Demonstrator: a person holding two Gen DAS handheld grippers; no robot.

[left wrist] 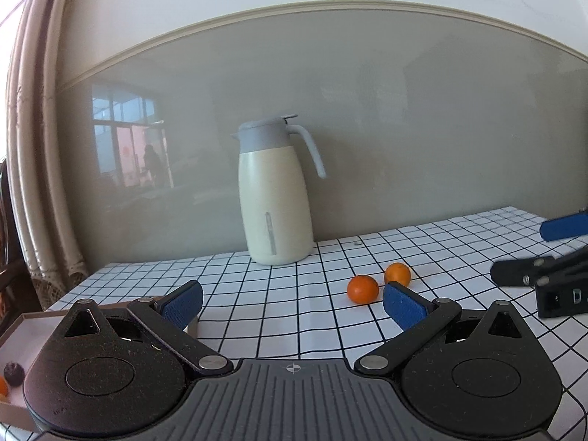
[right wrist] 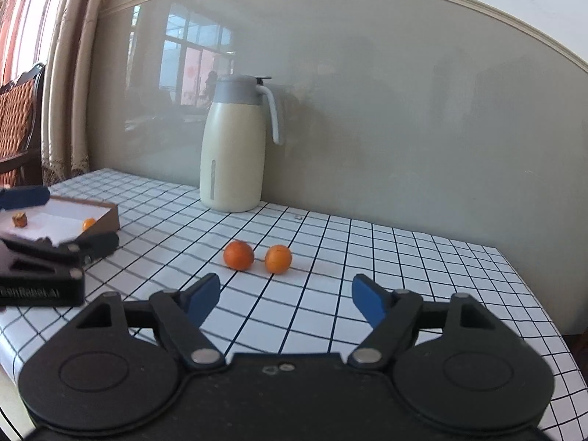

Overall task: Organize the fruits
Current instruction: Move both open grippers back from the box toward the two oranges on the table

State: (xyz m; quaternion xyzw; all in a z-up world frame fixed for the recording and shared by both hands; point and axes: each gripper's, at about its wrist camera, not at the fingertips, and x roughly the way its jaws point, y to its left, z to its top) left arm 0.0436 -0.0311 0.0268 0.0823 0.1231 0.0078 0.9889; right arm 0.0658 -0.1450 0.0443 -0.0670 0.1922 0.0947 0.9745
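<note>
Two oranges lie side by side on the checked tablecloth: one [left wrist: 362, 289] [right wrist: 239, 255] on the left, one [left wrist: 397, 274] [right wrist: 278, 259] on the right. A shallow brown box [right wrist: 106, 213] [left wrist: 22, 321] at the table's left holds a small orange [right wrist: 88, 223] and a brownish fruit piece [right wrist: 19, 219]; the left wrist view shows a dark fruit [left wrist: 14, 373] in it. My left gripper [left wrist: 292, 303] is open and empty beside the box, also seen in the right wrist view [right wrist: 55, 220]. My right gripper [right wrist: 286, 297] is open and empty, short of the oranges.
A cream thermos jug [left wrist: 273, 198] [right wrist: 235, 147] with a grey lid stands against the grey wall behind the oranges. A curtain [left wrist: 40, 147] hangs at the left; a wooden chair [right wrist: 18, 125] stands beyond the table's left end. The table's right edge [right wrist: 544, 301] drops off.
</note>
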